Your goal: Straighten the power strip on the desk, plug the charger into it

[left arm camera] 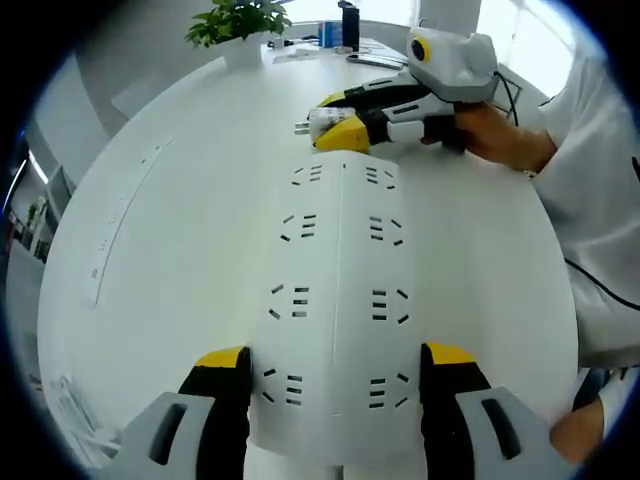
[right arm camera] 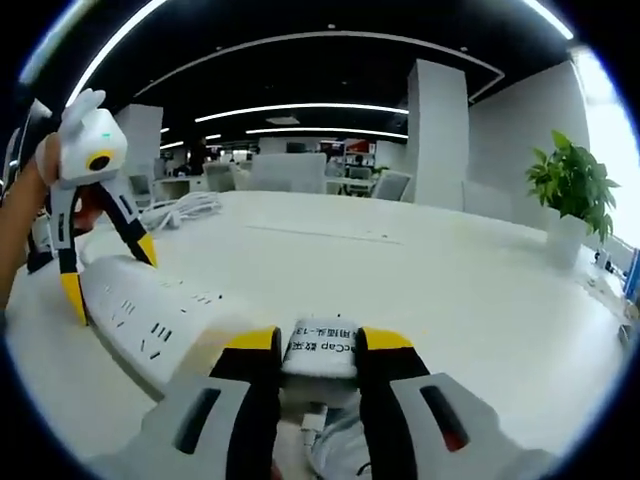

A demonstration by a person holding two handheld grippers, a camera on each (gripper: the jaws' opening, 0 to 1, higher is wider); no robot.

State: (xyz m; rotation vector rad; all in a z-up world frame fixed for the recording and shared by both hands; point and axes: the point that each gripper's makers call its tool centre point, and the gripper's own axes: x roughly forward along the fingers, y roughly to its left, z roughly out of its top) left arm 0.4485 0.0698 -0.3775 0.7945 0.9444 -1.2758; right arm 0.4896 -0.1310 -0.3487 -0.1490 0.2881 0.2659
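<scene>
**One power strip straddled, one charger pinched**

We count one power strip (left arm camera: 340, 300), white and long, lying flat on the white tabletop (left arm camera: 180, 250). In the left gripper view it runs away from us, and we can count eight socket groups on its top face, set in two columns of four. Our left gripper (left arm camera: 335, 375) has its two yellow-tipped jaws spread, one on each side of the strip's near end, close against its edges; we cannot tell whether they press it.

At the strip's far end we see the right gripper (left arm camera: 345, 115), held by a hand (left arm camera: 500, 135), with one white charger (left arm camera: 325, 122) pinched between its jaws. The charger sits just beyond the strip's far end, near it, and metal prongs show at its left side. A white sleeve (left arm camera: 600, 200) fills the right of that view.

In the right gripper view, the right gripper (right arm camera: 320, 345) has its two jaws closed on the charger (right arm camera: 320, 350), whose label with printed characters faces us. The power strip (right arm camera: 150, 320) lies to the left, with the left gripper (right arm camera: 105, 265) standing over its far end, jaws spread and tips down to either side of the strip.

We count one potted plant (left arm camera: 240, 25) on the far part of the tabletop, also visible in the right gripper view (right arm camera: 572, 195). One bundle of white cable (right arm camera: 185, 210) lies further back on the tabletop (right arm camera: 450, 290).
</scene>
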